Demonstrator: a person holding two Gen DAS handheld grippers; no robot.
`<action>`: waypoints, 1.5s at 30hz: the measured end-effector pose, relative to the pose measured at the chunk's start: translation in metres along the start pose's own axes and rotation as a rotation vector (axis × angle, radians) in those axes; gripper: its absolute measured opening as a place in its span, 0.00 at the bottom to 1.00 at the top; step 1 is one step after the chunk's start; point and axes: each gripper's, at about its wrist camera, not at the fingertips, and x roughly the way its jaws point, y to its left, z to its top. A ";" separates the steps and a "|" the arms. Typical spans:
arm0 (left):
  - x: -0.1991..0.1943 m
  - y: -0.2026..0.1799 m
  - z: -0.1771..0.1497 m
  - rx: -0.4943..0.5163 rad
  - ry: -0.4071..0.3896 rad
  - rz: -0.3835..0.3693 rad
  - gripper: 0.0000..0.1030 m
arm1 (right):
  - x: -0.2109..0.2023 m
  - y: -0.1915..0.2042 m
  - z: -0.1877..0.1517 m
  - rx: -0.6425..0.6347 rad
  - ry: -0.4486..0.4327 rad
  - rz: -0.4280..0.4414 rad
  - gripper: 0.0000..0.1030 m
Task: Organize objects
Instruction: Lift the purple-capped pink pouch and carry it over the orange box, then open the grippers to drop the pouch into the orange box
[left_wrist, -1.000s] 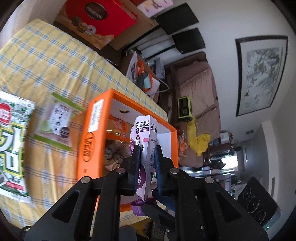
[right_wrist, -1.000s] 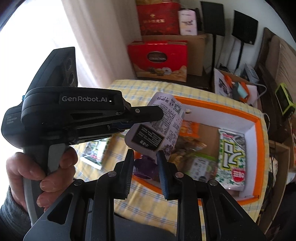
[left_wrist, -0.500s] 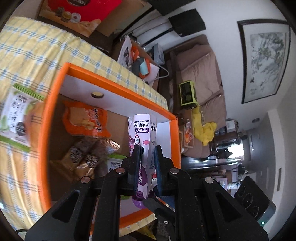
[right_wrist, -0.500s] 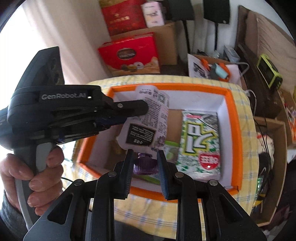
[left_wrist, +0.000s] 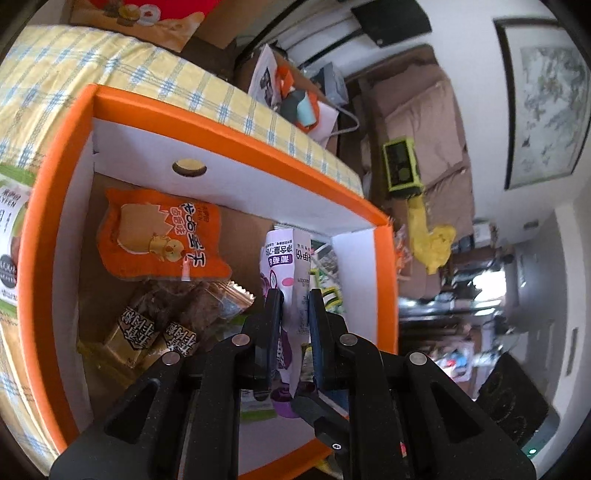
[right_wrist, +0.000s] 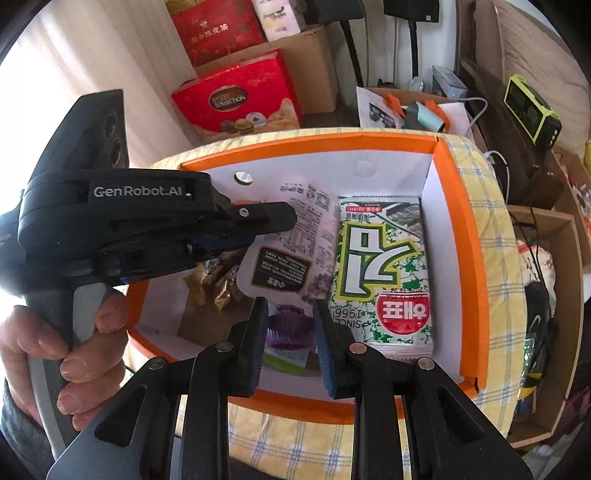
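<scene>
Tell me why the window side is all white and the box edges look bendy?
Right wrist view: daylight through the curtain washes the left side out to white. Both views: the fisheye lens bends the orange box rims into curves. Left wrist view: the room's far right looks smeared and soft.

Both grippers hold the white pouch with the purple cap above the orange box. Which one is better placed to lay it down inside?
Probably the left gripper. It clamps the pouch by its body over the orange box, so it controls the lay. The right gripper holds only the purple cap.
</scene>
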 end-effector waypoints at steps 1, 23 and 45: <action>0.000 -0.003 -0.001 0.027 0.000 0.025 0.13 | 0.001 0.000 -0.001 0.001 0.002 0.000 0.24; -0.091 -0.016 -0.024 0.214 -0.115 0.152 0.46 | -0.018 0.021 0.002 -0.012 -0.055 -0.004 0.49; -0.163 0.025 -0.046 0.238 -0.226 0.340 0.92 | -0.040 0.051 0.019 -0.025 -0.120 -0.031 0.84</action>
